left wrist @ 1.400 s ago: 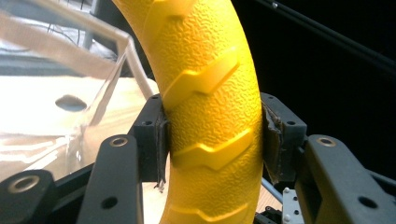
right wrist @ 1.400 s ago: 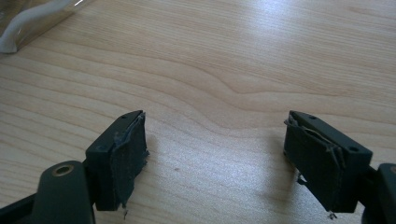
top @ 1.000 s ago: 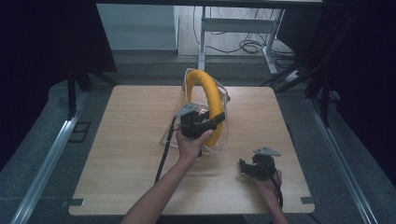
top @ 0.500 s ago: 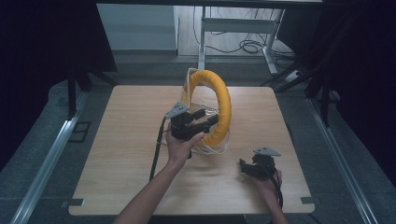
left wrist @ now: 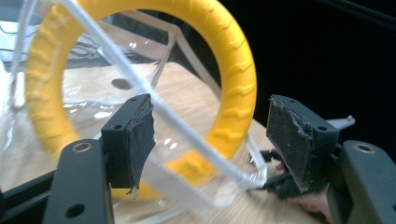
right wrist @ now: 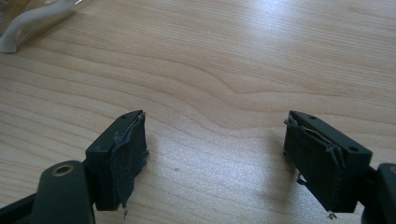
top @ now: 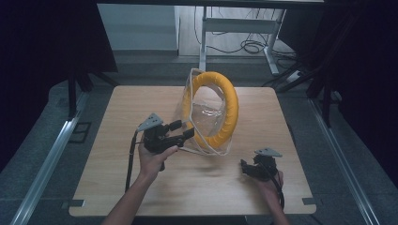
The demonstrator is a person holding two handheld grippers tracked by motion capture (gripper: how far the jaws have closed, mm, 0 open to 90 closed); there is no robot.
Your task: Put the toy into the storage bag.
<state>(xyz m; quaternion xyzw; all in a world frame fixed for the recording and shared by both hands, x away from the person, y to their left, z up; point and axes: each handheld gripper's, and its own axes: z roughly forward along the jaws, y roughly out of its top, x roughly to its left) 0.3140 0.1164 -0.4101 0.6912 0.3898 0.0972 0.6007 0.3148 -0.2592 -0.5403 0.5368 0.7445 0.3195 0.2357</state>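
I stand at the near edge of a pale wooden table (top: pixel 112 187), holding a pair of black tongs in each hand. In the middle of the table, toward the far side, a clear plastic bag (top: pixel 206 124) stands upright with a yellow ring (top: pixel 227 101) inside it. The ring stands on edge and its outer face is ridged like a tyre.

My left tongs (top: pixel 180 133) sit just left of the bag, level with its lower corner. In the left gripper view their jaws are spread wide apart, gripping nothing; the bag's white edge strip (left wrist: pixel 187 126) runs slantwise through the gap between them, and the yellow ring (left wrist: pixel 233 70) rises behind it.

My right tongs (top: pixel 245 167) rest low at the near right part of the table, apart from the bag. In the right gripper view their jaws are also released, spread wide over bare wood (right wrist: pixel 224 60), with a white bag edge (right wrist: pixel 28 23) at the far left corner.
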